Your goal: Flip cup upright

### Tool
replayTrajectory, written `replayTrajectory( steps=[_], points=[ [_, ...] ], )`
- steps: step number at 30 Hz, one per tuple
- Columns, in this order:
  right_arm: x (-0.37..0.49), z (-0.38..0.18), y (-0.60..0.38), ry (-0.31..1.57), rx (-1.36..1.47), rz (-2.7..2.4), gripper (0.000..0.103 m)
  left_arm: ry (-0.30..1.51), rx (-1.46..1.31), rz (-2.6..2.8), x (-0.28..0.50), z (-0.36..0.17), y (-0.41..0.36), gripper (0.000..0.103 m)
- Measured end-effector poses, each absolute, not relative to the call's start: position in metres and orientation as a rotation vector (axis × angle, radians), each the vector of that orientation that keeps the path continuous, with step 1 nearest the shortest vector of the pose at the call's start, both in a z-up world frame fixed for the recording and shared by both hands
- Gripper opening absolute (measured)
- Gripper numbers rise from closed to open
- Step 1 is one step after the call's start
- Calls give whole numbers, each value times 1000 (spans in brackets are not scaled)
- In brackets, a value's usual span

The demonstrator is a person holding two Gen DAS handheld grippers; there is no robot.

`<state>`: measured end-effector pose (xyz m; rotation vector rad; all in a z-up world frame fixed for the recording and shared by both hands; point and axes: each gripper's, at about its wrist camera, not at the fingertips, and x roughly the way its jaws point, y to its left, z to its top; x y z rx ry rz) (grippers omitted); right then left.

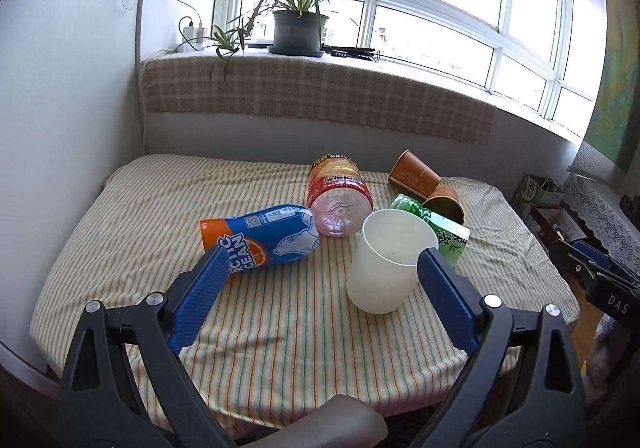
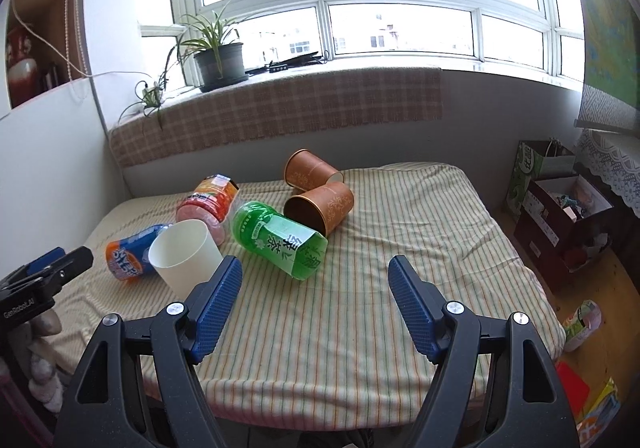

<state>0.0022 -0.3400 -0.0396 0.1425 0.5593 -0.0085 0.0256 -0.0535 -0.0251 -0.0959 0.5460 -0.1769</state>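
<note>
Two claws are out over the striped tabletop [image 2: 360, 328], and both are spread wide with nothing in them. The left claw [image 1: 322, 254] has the white cup [image 1: 384, 260] in its gap, close by its right-hand finger [image 1: 444, 288]; whether they touch I cannot tell. That cup looks to be on its base, mouth up, perhaps leaning a little.

Still on their sides are two brown cups: the nearer brown cup [image 2: 320, 207] and the farther brown cup [image 2: 312, 171], which lie against each other beyond the green bottle [image 2: 280, 238]. They sit ahead of the right claw [image 2: 315, 262] and well apart from the left one, so I judge the right hand better placed. The nearer brown cup has its open mouth turned toward the claw and to the left, its long axis running away to the right. The green bottle lies between claw and cup, so the reach would probably have to pass over it or round its right side.
</note>
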Motion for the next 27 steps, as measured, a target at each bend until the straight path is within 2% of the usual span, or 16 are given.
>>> replayTrajectory(
  steps=[1,3,9,27],
  points=[
    [1,-38,-339,548,146,-7,75,509,-94,-161,20,-20,-53,103],
    [0,-35,-338,523,149,-8,83,460,-74,-135,13,-12,-53,103],
    [-3,-28,-332,470,129,-23,83,416,-41,-114,4,-2,-55,103],
    [-3,-26,-330,465,132,-22,84,404,-36,-97,-3,3,-54,103]
  ],
)
